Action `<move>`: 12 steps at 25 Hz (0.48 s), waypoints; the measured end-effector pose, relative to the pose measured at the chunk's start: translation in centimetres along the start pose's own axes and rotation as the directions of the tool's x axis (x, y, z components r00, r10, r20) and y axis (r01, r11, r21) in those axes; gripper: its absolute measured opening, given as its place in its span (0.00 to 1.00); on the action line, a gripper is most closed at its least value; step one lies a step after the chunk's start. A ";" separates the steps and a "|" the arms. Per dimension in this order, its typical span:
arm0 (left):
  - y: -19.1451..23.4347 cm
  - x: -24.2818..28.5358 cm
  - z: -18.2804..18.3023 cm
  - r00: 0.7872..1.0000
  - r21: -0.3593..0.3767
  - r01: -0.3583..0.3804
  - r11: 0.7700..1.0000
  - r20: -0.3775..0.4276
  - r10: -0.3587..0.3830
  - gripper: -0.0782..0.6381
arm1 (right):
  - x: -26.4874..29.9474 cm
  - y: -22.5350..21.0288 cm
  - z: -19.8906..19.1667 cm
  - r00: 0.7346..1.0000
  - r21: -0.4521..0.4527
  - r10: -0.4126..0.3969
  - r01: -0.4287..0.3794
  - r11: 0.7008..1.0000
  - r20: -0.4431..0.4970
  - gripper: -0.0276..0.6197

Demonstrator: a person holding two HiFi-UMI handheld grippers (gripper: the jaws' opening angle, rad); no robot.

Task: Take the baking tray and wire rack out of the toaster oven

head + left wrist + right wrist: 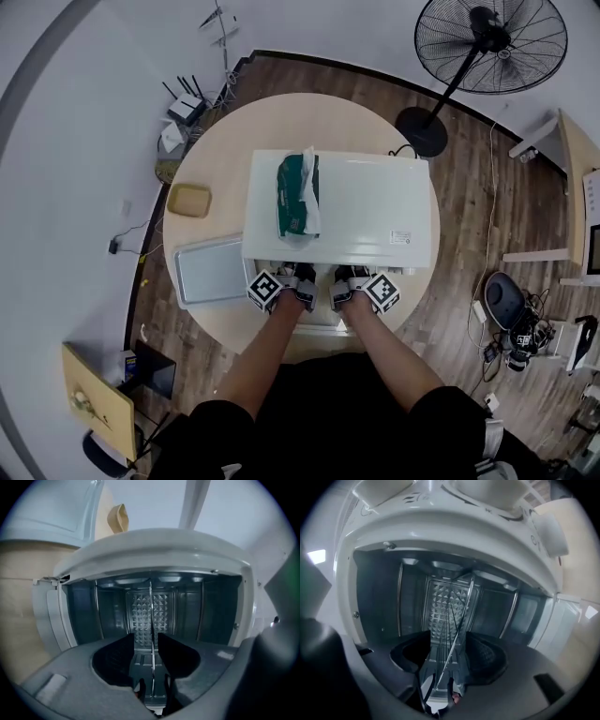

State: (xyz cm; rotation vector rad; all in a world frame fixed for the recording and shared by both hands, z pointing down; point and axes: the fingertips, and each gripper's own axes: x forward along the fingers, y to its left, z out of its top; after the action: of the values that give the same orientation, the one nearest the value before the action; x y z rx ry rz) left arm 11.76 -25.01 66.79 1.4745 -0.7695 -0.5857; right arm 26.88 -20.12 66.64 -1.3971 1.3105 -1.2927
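The white toaster oven stands on the round table with its door open towards me. The wire rack is still inside its dark cavity and shows edge-on as a thin line in both gripper views. My left gripper is open at the oven mouth, its jaws on either side of the rack's front edge with gaps showing. My right gripper is open wider, also straddling the rack. In the head view the left gripper and right gripper sit side by side at the oven front. The grey baking tray lies on the table left of the oven.
A green and white bag lies on top of the oven. A small tan dish sits on the table's left side. The opened oven door shows beside the cavity. A standing fan and floor clutter lie beyond the table.
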 end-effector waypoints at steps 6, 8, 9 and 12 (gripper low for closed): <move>0.6 1.1 0.5 0.999 -0.051 -0.001 0.999 0.053 0.004 0.31 | 1.1 -0.7 0.3 1.000 -0.018 -0.003 0.003 1.000 -0.002 0.39; 0.6 1.4 0.5 0.998 -0.059 0.001 0.998 0.058 0.003 0.31 | 1.3 -0.6 0.4 1.000 -0.007 0.007 -0.007 1.000 0.006 0.32; 0.5 1.6 0.4 0.998 -0.065 0.008 0.998 0.057 -0.005 0.31 | 1.4 -0.5 0.5 1.000 -0.003 0.014 -0.014 1.000 0.011 0.26; -0.3 1.9 0.4 0.998 -0.078 0.049 0.996 0.051 -0.045 0.20 | 1.5 -0.4 0.7 1.000 -0.003 0.016 -0.016 1.000 0.015 0.08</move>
State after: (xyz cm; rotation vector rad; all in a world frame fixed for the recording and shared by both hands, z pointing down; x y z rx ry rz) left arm 12.72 -26.77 66.69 1.4127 -0.7437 -0.6833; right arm 27.55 -21.61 67.16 -1.3925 1.3114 -1.2684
